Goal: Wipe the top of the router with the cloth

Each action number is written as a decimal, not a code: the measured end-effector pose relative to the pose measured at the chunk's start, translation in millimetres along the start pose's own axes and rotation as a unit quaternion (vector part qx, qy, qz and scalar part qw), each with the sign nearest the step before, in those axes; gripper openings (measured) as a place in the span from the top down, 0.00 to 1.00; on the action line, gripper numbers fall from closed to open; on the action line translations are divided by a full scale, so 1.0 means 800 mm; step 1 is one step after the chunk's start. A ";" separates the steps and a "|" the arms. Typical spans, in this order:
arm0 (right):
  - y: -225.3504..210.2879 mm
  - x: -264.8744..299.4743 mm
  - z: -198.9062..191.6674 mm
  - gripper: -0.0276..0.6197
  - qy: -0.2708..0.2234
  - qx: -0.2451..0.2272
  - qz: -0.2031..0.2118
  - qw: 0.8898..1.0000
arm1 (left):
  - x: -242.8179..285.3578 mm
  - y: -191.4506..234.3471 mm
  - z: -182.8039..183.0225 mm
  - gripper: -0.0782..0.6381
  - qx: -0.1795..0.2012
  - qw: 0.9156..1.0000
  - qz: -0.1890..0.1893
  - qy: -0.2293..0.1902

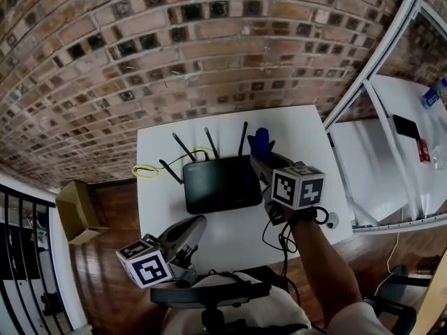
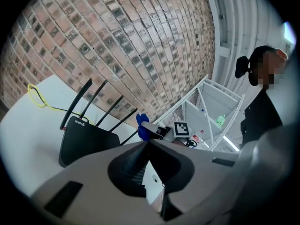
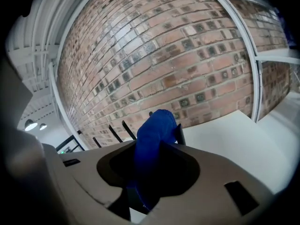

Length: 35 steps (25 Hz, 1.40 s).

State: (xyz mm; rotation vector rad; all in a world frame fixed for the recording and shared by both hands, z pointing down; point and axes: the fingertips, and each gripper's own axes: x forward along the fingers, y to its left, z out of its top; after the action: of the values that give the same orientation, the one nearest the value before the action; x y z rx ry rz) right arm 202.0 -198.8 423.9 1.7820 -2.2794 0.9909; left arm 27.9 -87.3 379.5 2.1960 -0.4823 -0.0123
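The left gripper (image 1: 198, 223) sat low and close to the person's body, at the head view's lower left. It pointed up and to the right in that view, near level. Its jaws were pressed together at the tips with nothing between them. The left cube (image 1: 147, 264) was at its back end, nearest the person. The right gripper (image 1: 260, 158) was held farther forward on the right, tilted somewhat downward. Its jaws were closed on a blue cloth (image 3: 153, 135), which stuck out past the tips. The right cube (image 1: 298, 185) sat above the wrist, and the bare right forearm (image 1: 327, 257) stretched back from it towards the frame's lower edge.
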 end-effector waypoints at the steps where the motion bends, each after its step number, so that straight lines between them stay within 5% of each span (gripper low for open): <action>1: -0.005 0.000 -0.004 0.74 0.000 0.008 -0.001 1.000 | 0.001 0.002 0.001 0.88 -0.001 1.000 0.002 0.000; 18: -0.055 0.030 -0.084 0.74 0.052 0.107 -0.038 0.992 | -0.010 0.011 0.013 0.88 -0.005 1.000 0.015 -0.013; 35: -0.090 0.052 -0.160 0.74 0.141 0.115 -0.109 0.977 | -0.028 0.013 0.019 0.88 -0.008 1.000 0.021 -0.022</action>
State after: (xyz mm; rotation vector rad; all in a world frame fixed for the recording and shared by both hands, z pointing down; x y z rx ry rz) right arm 213.2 -173.9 574.0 1.7864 -1.8223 1.4062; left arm 1.0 -96.5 374.4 2.1737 -0.5506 -0.0407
